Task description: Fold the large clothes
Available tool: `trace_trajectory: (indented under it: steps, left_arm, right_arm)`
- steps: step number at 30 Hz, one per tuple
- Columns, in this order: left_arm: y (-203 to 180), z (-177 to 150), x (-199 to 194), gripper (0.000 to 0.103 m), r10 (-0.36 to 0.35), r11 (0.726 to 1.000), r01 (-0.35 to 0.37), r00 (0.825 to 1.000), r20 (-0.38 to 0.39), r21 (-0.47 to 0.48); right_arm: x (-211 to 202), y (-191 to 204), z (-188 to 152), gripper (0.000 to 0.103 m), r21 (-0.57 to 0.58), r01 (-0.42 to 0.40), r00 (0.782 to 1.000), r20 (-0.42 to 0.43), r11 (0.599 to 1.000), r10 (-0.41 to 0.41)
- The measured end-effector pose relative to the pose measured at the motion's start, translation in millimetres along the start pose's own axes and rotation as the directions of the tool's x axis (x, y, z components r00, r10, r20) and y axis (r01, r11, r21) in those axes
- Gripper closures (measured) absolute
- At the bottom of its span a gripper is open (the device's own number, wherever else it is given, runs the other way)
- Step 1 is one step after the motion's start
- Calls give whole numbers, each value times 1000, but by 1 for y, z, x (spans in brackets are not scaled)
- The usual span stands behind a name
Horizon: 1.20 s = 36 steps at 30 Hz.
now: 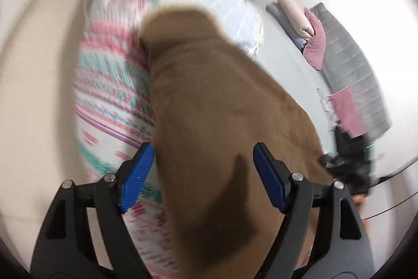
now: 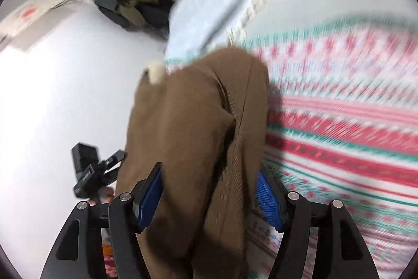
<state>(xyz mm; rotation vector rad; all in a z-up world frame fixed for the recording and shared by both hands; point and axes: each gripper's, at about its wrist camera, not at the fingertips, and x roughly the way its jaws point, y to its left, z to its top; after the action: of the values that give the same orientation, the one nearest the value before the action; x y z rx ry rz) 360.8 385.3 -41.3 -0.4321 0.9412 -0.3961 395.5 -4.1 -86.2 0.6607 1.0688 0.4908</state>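
On patterned blanket (image 1: 109, 85): brown garment (image 1: 209, 109) between both grippers' spread fingers (image 1: 135, 174), unpinched; grey quilt (image 1: 347, 62) well apart.

White bed (image 1: 282, 64) carries everything. On it: patterned pink-and-teal knit (image 1: 109, 85), pale blue blanket (image 1: 209, 4), brown garment (image 1: 222, 122) partly over knit. Along far edge: grey quilt (image 1: 350, 56), pink pillow (image 1: 314, 43).
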Motion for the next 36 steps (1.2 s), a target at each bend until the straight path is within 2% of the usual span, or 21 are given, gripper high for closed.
trace_trajectory:
  steps: [2, 3, 5, 6, 7, 9, 10, 11, 12, 14, 16, 17, 18, 21, 23, 24, 26, 28, 31, 33, 36]
  left_arm:
    - [-11, -8, -22, 24, 6, 995, -8, 1000, 20, 98]
    - [-12, -17, -33, 24, -16, 991, 14, 1000, 16, 135]
    - [-29, -32, -34, 24, -59, 983, 55, 998, 15, 178]
    - [-38, -34, -32, 24, -54, 980, 52, 998, 8, 193]
    - [-41, -44, -30, 23, -22, 976, 16, 999, 25, 215]
    - [-47, -73, -31, 23, 100, 953, -124, 990, 99, 277]
    - [-48, -82, -32, 22, 138, 945, -165, 984, 112, 284]
    - [-48, -90, -36, 22, 156, 947, -180, 982, 110, 266]
    - [-51, -92, -41, 22, 163, 954, -182, 982, 98, 238]
    - [-53, -97, -47, 22, 195, 961, -204, 979, 63, 189]
    - [-67, -107, -63, 22, 247, 953, -259, 965, 91, 158]
    - [-74, -113, -69, 18, 277, 946, -291, 955, 107, 145]
    - [-82, -119, -75, 15, 325, 935, -338, 938, 117, 112]
    - [-99, -138, -82, 4, 406, 910, -412, 907, 111, 36]
    - [-110, -151, -81, 1, 456, 888, -461, 883, 111, 13]
    - [-114, -156, -79, 1, 475, 878, -479, 873, 108, 12]
    - [-122, -164, -75, 1, 511, 856, -516, 854, 99, 32]
    - [-125, -172, -76, 1, 545, 835, -550, 832, 106, 22]
    - [-117, -183, -69, 1, 547, 836, -549, 830, 110, -19]
    - [-116, -193, -64, 1, 570, 820, -572, 816, 100, -9]
    - [-110, -198, -56, 1, 594, 803, -596, 800, 83, -1]
  right_arm:
    - [-24, 28, -1, 34, -85, 20, 997, 80, 996, -13]
    - [-30, 46, -10, 34, -142, 13, 994, 110, 990, 3]
    - [-34, 69, -38, 34, -229, 30, 992, 128, 973, 0]
    - [-32, 80, -48, 34, -279, 61, 991, 135, 958, -23]
    - [-35, 81, -57, 34, -318, 89, 990, 136, 944, -47]
    - [-20, 80, -79, 34, -380, 198, 978, 138, 904, -156]
    - [-9, 69, -89, 34, -380, 287, 958, 127, 879, -258]
    - [-7, 52, -98, 34, -367, 317, 948, 117, 875, -295]
    - [-8, 39, -105, 35, -344, 292, 956, 103, 892, -274]
    - [-25, 28, -117, 35, -303, 279, 959, 138, 911, -248]
    - [-43, 36, -130, 35, -295, 306, 947, 194, 905, -257]
    - [-52, 44, -138, 35, -302, 327, 938, 219, 896, -268]
    - [-57, 49, -141, 34, -309, 352, 928, 238, 884, -286]
    - [-85, 80, -171, 29, -319, 484, 865, 312, 814, -392]
    - [-92, 89, -188, 23, -291, 579, 808, 335, 762, -486]
    - [-94, 91, -195, 20, -279, 591, 798, 338, 756, -499]
    - [-105, 105, -215, 13, -275, 594, 795, 343, 756, -500]
    - [-98, 111, -224, 10, -296, 602, 792, 339, 742, -507]
    - [-89, 124, -234, 7, -356, 621, 781, 354, 698, -515]
    - [-80, 123, -237, 6, -355, 648, 759, 378, 674, -530]
    - [-70, 111, -241, 6, -332, 640, 763, 381, 693, -522]
